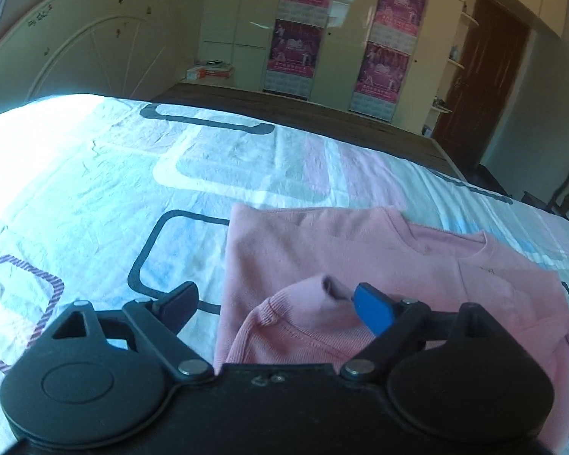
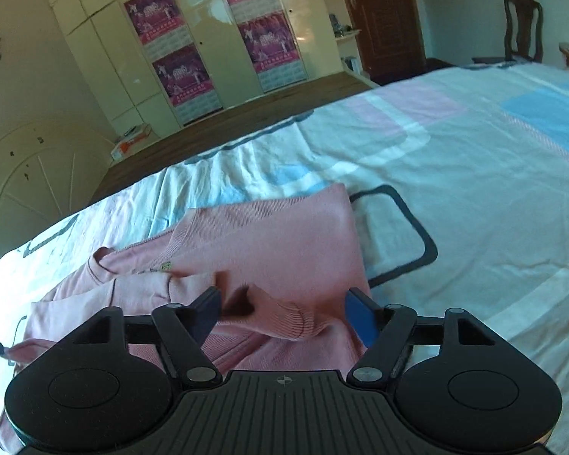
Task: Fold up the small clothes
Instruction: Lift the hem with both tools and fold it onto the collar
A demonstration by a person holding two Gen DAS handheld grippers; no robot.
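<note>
Ahead of both sets of jaws the patterned bedsheet point(image 1: 95, 174) spreads wide, and on it the pink sweater point(image 1: 322, 242) lies partly folded, its long axis running crosswise to both grippers. Beneath the left gripper point(image 1: 275, 301) a cuff point(image 1: 328, 284) sits just inside the blue finger, jaws spread and pressing nothing. Between the right gripper's point(image 2: 282, 309) parted jaws a ribbed cuff point(image 2: 284, 318) lies loose, ungripped, equally near.

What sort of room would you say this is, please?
Most likely a bedroom: a bed with a patterned sheet, a headboard behind it, and a tall wardrobe along the wall.
</note>
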